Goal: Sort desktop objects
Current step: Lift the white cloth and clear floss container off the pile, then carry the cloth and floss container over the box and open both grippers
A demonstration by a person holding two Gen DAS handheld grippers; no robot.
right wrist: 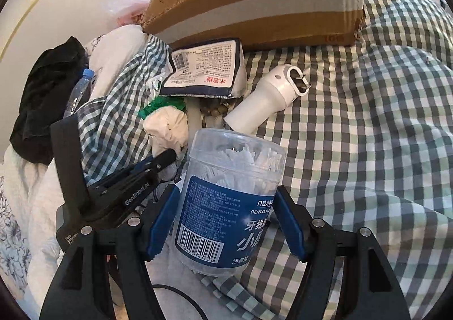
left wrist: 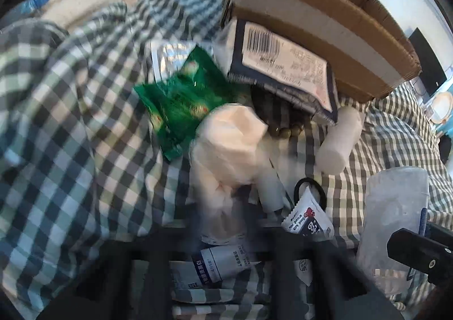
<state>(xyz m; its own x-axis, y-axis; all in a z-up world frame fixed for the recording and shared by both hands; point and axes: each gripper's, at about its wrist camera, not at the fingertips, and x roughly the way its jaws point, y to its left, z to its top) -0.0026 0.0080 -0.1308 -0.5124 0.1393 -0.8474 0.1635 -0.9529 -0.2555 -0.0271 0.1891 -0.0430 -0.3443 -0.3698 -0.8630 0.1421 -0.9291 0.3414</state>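
My right gripper point(right wrist: 226, 218) is shut on a clear dental floss jar point(right wrist: 226, 201) with a blue label, held upright above the checked cloth; the jar also shows in the left wrist view point(left wrist: 396, 223). My left gripper point(left wrist: 223, 235) is shut on a crumpled white tissue wad point(left wrist: 229, 147), which also shows in the right wrist view point(right wrist: 167, 127). Around it lie a green snack packet point(left wrist: 181, 102), a small white sachet point(left wrist: 308, 218), a blue-and-white tube point(left wrist: 218, 263), a black hair tie point(left wrist: 308, 187), a white cylinder device point(right wrist: 269, 96) and a navy tissue pack point(right wrist: 206, 68).
An open cardboard box point(right wrist: 254, 3) sits at the back on the green checked cloth point(right wrist: 368, 122). A bead bracelet point(left wrist: 283, 130) lies under the navy pack. A water bottle point(right wrist: 79, 90), black cloth point(right wrist: 42, 99) and white bedding point(right wrist: 28, 192) are at the left.
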